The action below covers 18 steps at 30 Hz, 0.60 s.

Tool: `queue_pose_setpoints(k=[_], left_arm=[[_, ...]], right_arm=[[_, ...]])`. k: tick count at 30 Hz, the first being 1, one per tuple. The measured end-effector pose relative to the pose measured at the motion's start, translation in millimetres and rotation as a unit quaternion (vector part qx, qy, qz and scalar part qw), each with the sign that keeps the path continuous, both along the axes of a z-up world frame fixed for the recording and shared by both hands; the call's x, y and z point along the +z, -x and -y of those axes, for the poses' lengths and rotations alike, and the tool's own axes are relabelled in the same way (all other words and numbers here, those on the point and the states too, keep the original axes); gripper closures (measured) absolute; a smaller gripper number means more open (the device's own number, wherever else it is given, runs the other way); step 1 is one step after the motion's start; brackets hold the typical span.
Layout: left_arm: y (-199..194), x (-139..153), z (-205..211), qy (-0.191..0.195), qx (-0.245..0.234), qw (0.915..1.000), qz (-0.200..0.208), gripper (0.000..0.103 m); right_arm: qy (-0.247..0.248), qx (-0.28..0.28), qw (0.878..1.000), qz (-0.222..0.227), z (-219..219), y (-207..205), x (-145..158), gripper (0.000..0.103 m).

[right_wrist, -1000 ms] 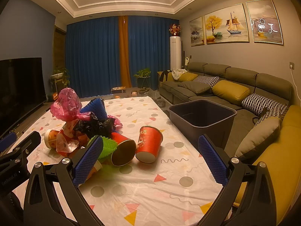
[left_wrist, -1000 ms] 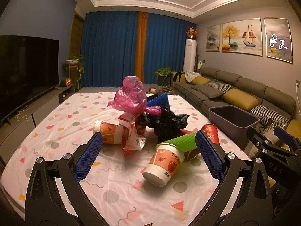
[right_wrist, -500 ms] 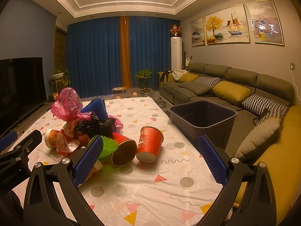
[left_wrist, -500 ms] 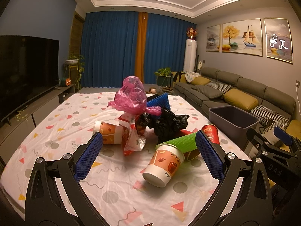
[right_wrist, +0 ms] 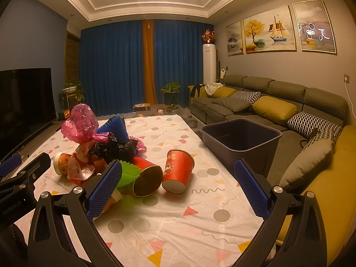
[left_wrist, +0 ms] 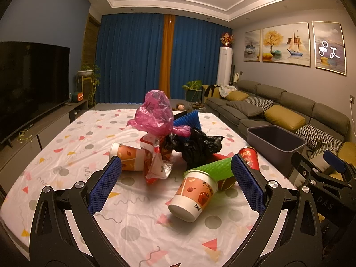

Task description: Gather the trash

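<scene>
Both tools, left tool (left_wrist: 175,184) and right tool (right_wrist: 178,188), are hanging wide open and empty near the trash pile (left_wrist: 175,138); collecting is not yet started. Next, one is needing to close on the fruit cup (left_wrist: 193,194), then carry it to the bin (right_wrist: 241,139) beside the pile.

Paper cups (left_wrist: 193,197), pink bag (left_wrist: 155,115) and black bag (left_wrist: 198,145) lie heaped beside an empty grey bin (right_wrist: 241,138).

I see a white tabletop (left_wrist: 66,155) cloth dotted grey with pink and yellow triangles. On it: a pink bag (left_wrist: 155,115), a black bag (left_wrist: 198,146), red cups (right_wrist: 178,171), and a green ridged sleeve (left_wrist: 218,166). My tongs' pads (left_wrist: 104,189) are blue.
</scene>
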<state>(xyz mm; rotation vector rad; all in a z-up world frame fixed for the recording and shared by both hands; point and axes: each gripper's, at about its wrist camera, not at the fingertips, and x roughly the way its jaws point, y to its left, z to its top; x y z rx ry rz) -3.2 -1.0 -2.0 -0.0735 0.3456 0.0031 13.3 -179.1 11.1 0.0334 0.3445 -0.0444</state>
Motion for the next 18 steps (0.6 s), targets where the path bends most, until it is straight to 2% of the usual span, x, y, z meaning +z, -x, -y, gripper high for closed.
queue_pose_setpoints(k=[9,18], left_arm=[[-5.0,-0.1,-4.3,0.003,0.007,1.0,-0.002,0.006],[-11.4,-11.6,-38.3,-0.004,0.043,0.9991,-0.003,0.008]], right_arm=[[-0.005,0.008,1.0,0.003,1.1,-2.3,-2.9,0.005],[-0.01,0.021,1.0,-0.004,-2.1,-16.6,-12.7,0.005]])
